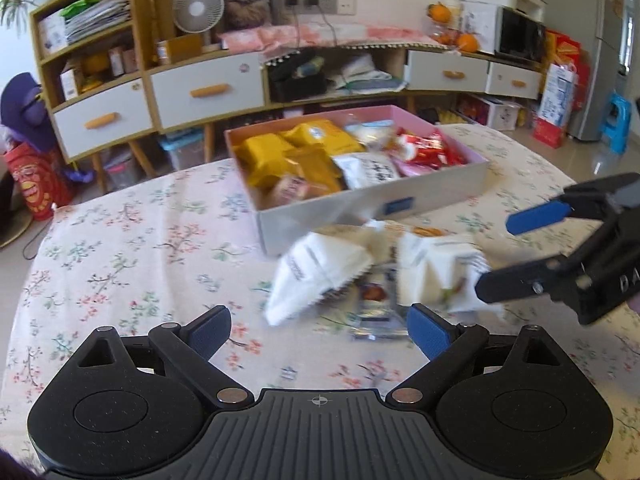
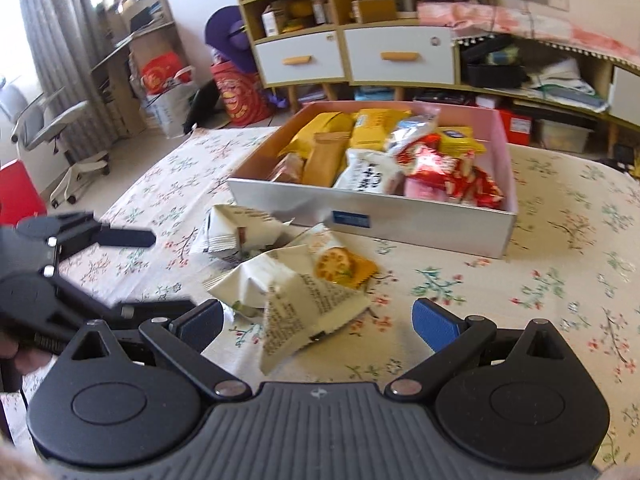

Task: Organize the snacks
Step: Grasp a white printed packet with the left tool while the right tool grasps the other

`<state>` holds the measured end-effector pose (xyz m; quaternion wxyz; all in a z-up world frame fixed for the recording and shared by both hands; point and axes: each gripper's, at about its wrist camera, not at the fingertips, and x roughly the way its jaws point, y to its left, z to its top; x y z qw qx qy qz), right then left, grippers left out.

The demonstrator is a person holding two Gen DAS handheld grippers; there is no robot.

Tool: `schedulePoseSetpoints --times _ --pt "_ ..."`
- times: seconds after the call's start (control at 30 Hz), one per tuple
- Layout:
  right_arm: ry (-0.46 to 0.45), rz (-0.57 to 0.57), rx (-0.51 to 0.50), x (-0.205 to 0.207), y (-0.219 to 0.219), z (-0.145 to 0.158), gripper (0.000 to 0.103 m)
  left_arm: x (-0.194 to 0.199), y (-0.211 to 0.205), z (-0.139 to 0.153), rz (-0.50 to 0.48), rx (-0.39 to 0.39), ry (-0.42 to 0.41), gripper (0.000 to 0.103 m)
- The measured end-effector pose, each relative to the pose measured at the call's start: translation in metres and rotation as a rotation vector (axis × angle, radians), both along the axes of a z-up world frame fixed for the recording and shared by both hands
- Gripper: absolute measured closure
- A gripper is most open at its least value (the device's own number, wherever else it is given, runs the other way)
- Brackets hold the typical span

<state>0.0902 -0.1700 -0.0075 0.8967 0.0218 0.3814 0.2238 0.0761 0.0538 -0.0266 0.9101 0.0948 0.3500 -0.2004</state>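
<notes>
**Loose packets wait in front of a nearly full box**

In the right wrist view, the left tongs (image 2: 132,272) reach in from the left edge, spread wide and holding nothing. Just right of them, at frame centre, a small heap of white snack packets (image 2: 288,280) lies on the floral tabletop (image 2: 560,280), one showing an orange cracker picture. The right tongs (image 2: 316,326) sit at the bottom of the frame, wide apart and empty, with the nearest packet lying between their blue pads (image 2: 434,322). Above the heap, in the upper middle, stands the snack box (image 2: 400,216), crowded with yellow, white and red packets.

Both tongs close on the same heap from opposite sides, so they could knock together or shove packets apart. The wrappers look puffy and slick; a grip on a corner may slip. The box looks almost full, so an added packet could slide back out.
</notes>
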Motion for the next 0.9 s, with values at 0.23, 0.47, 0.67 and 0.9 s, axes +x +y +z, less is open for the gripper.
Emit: schedulePoseSetpoints --times 0.23,0.47,0.67,0.9 --pt "0.011 -0.005 -0.011 0.006 0.005 -0.004 0.016 0.020 0.001 -0.006 0.016 0.000 -0.002 0.013" --pt "0.029 0.006 -0.018 0.008 0.012 -0.010 0.037 0.033 0.005 -0.011 0.040 -0.062 0.013 0.018" --pt "0.043 -0.001 0.003 0.008 0.002 -0.004 0.042 0.039 -0.004 -0.017 0.024 -0.053 0.015 0.023" --pt "0.059 -0.066 -0.016 0.009 -0.018 -0.004 0.043 0.049 -0.019 -0.022 0.012 -0.052 0.018 0.036"
